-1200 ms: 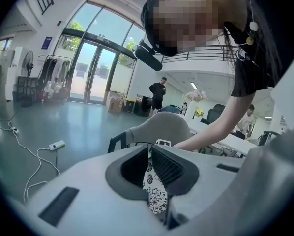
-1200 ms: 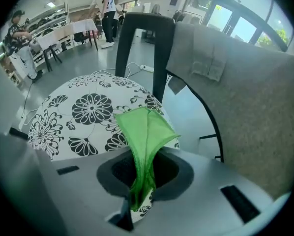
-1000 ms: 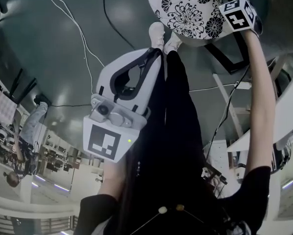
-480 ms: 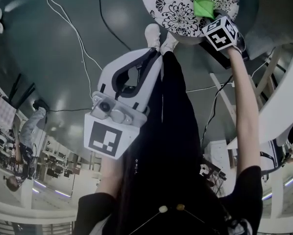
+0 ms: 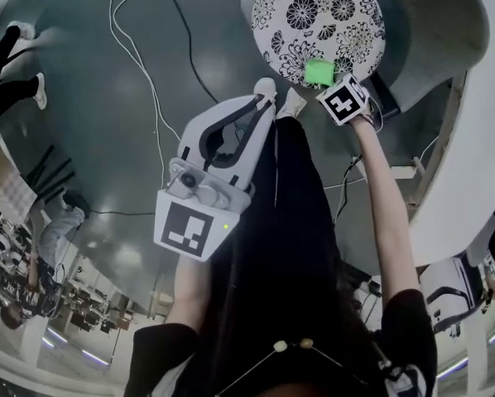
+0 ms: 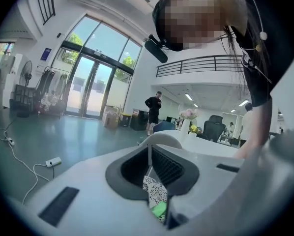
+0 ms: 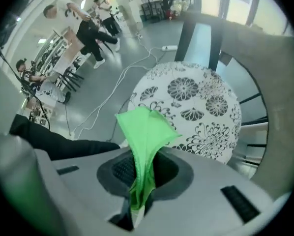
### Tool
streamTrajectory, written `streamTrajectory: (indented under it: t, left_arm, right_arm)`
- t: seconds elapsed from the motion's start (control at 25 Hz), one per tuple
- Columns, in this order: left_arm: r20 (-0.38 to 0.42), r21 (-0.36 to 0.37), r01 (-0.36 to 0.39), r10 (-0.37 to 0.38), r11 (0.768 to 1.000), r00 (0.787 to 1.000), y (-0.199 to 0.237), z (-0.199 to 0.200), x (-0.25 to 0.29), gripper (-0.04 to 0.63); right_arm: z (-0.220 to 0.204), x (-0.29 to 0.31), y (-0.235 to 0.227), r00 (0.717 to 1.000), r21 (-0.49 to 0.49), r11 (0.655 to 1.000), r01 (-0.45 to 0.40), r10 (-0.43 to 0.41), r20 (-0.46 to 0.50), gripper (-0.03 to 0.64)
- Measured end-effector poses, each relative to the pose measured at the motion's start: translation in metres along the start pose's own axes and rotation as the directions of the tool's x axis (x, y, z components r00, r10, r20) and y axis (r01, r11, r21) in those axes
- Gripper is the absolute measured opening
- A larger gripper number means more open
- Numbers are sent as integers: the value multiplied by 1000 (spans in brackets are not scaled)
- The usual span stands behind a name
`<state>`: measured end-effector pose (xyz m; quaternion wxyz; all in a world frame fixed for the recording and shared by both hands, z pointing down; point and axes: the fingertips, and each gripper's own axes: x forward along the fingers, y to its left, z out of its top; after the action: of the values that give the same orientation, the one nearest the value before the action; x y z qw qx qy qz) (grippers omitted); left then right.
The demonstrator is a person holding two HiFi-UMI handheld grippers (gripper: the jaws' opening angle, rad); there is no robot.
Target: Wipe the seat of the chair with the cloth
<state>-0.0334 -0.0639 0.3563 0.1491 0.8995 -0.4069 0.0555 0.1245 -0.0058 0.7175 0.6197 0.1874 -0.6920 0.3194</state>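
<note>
Pulled back to the near edge of the round floral-print chair seat [image 5: 314, 15], the green fabric cloth [image 5: 318, 71] is clamped in the right gripper [image 5: 326, 81], one wipe seemingly done; the left gripper [image 5: 266, 104] is held closed, empty.

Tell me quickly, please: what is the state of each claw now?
Left claw: closed, holding nothing.
Right claw: closed on the green cloth.

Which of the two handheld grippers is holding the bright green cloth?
The right gripper: the bright green cloth is pinched between its jaws, by the round black-and-white floral chair seat. The left gripper has its jaws together on nothing.
</note>
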Motion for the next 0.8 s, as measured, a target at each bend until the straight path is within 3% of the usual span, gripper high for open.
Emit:
streamTrajectory:
  t: [0.08, 0.24, 0.4, 0.56, 0.68, 0.8]
  left_arm:
    - [30, -6, 0, 0, 1000, 1000, -4, 17, -8, 25]
    - [27, -48, -45, 47, 998, 999, -8, 61, -24, 25]
    - [69, 35, -35, 33, 999, 997, -19, 125, -41, 25]
    - [91, 126, 14, -25, 992, 996, -40, 172, -61, 25]
    - [139, 58, 29, -37, 998, 990, -47, 198, -76, 25]
    - [176, 0, 35, -35, 999, 984, -52, 214, -81, 25]
  right_arm:
    - [30, -40, 4, 983, 20, 997, 73, -76, 167, 52]
    - [62, -159, 32, 873, 82, 979, 189, -205, 442, 52]
    - [75, -297, 64, 702, 169, 964, 205, -265, 661, 51]
    - [58, -416, 81, 545, 255, 948, 193, -319, 775, 51]
    - [36, -490, 102, 429, 306, 931, 201, -364, 827, 49]
    - [10, -542, 115, 331, 378, 889, 260, -450, 830, 49]
